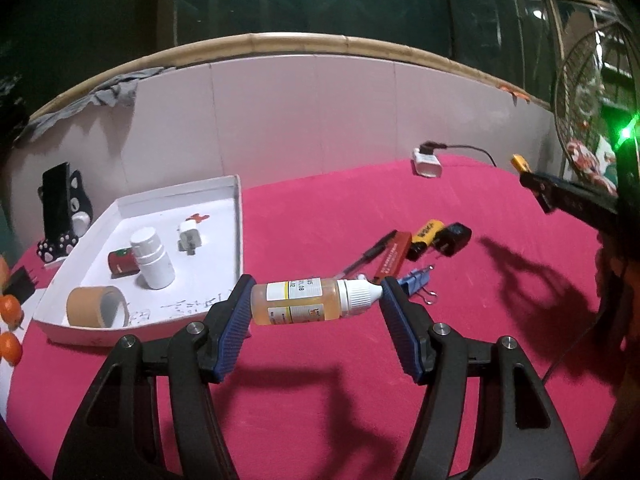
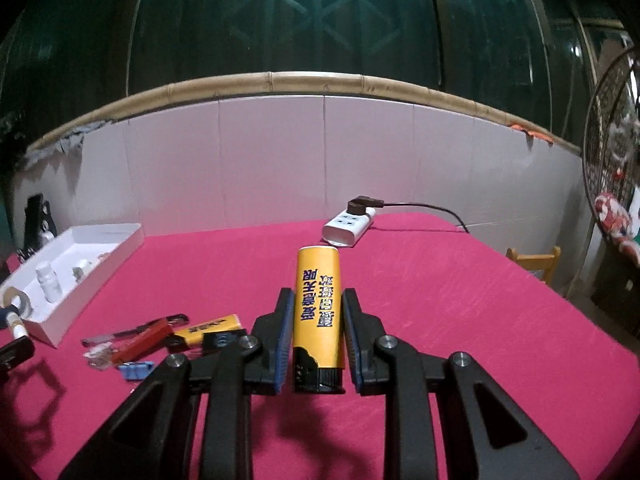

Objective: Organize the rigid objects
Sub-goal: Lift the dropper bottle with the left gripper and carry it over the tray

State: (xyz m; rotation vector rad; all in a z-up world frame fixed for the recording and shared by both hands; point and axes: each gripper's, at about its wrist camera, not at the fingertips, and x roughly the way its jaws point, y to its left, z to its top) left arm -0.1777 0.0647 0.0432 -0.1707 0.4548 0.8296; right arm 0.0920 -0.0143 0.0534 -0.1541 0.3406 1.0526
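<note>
My left gripper [image 1: 316,300] is clamped end to end on one dropper bottle [image 1: 308,300]; my right gripper [image 2: 316,336] is clamped on one yellow lighter [image 2: 318,312]. I count one white tray [image 1: 236,216] at ten o'clock holding four things: a tape roll [image 1: 96,306], a white jar [image 1: 152,258], a red can [image 1: 122,266] and a plug [image 1: 190,236]. A second lighter [image 1: 426,236], one binder clip [image 1: 416,282] and one pen [image 1: 368,256] lie on the pink cloth [image 1: 340,400]. One power strip [image 2: 348,226] sits at twelve, before a white wall panel [image 2: 280,160].

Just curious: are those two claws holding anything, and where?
Left gripper pinches a dropper bottle end to end; right gripper clamps a yellow lighter by its sides.
</note>
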